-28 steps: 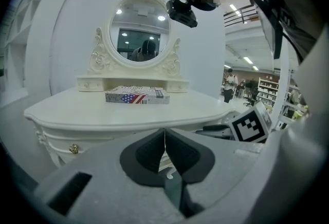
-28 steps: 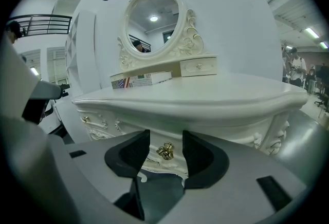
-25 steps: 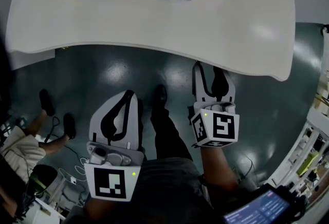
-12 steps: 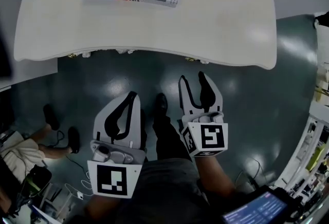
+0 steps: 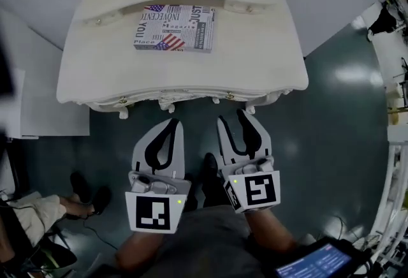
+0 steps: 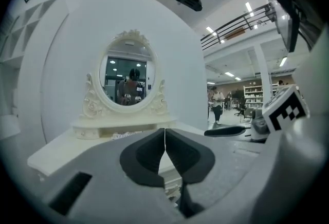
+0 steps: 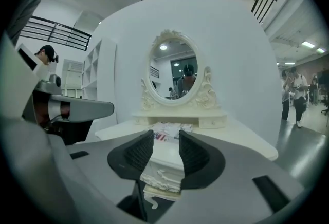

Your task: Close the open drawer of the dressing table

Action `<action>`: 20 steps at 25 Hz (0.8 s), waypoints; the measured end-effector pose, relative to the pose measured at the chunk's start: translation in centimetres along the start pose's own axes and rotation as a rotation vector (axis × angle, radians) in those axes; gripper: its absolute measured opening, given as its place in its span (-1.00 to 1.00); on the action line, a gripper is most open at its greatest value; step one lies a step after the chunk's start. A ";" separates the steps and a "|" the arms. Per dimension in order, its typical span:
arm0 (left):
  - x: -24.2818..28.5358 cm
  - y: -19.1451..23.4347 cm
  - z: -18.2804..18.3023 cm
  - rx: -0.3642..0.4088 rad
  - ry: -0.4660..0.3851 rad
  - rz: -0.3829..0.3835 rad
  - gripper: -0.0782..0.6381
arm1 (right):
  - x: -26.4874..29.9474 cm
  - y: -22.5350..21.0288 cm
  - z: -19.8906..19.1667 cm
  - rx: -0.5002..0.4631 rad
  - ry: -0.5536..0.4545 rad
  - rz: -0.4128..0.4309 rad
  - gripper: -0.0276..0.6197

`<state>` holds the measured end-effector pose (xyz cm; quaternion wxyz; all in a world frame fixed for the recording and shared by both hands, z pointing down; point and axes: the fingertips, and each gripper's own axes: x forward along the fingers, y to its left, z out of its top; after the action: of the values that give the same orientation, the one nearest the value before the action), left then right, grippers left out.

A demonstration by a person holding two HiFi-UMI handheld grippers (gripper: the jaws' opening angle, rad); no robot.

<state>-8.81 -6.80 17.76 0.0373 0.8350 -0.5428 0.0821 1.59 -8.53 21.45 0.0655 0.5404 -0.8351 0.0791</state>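
Jaws first: on my left gripper they are pressed together tip to tip with nothing in them. On my right gripper they stand apart, having just been closing a little, and hold nothing; only the front of the dressing table shows far off through the gap. The drawer belongs in that front, just under the front edge of the dressing table's surface. From the head view I see there only a carved band with a row of small knobs. No box stands out past the edge, so I judge it shut or very nearly so. Through my right jaws the middle of the front looks a little proud, but I cannot tell whether that is a drawer or just the curve of the carving. Toward the back of the surface lies a printed magazine, and behind it rises the oval mirror. Both grippers hang in front of the dressing table, clear of it, tips toward it. That fits a drawer already pushed home with me standing off, or one open by a slit I cannot see. Either way, the next move calls for a look along that front at its own height.
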 end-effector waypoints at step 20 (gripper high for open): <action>-13.2 -0.9 9.7 0.113 -0.241 -0.007 -0.73 | -12.2 9.8 10.5 -0.133 -0.242 -0.065 -0.87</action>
<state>-12.32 3.97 5.89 -0.0751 0.8415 -0.5349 0.0117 -2.64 4.21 8.16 0.0027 0.5673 -0.8223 -0.0445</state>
